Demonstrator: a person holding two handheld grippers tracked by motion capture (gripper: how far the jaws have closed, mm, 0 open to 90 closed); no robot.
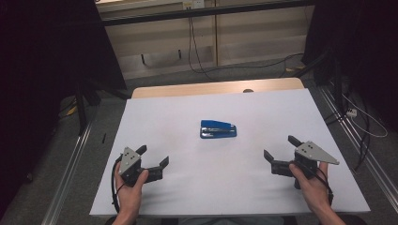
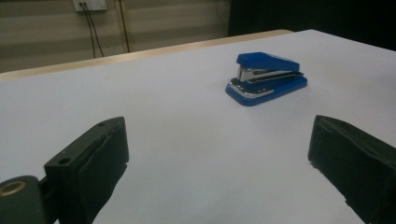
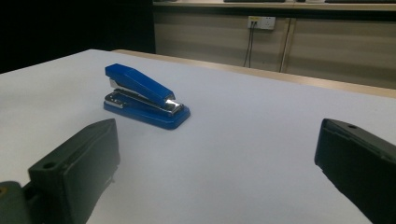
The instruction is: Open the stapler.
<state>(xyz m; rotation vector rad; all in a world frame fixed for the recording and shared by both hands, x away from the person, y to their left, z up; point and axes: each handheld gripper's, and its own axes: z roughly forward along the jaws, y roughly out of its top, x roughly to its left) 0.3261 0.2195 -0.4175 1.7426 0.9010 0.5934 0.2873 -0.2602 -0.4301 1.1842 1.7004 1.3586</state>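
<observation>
A blue stapler with a silver magazine lies flat near the middle of the white table. My left gripper rests near the front left, held by a hand, jaws wide apart and nothing between them. At the front right my right gripper is also open and empty. Both point toward the stapler from a distance. In the left gripper view the stapler sits ahead and to the right of the open gripper. The right gripper view has the stapler ahead and to the left of the open gripper.
The white board covers a wooden tabletop whose far edge shows. Cables hang down the back wall and others trail on the floor at the right. Metal rails run along both sides of the table.
</observation>
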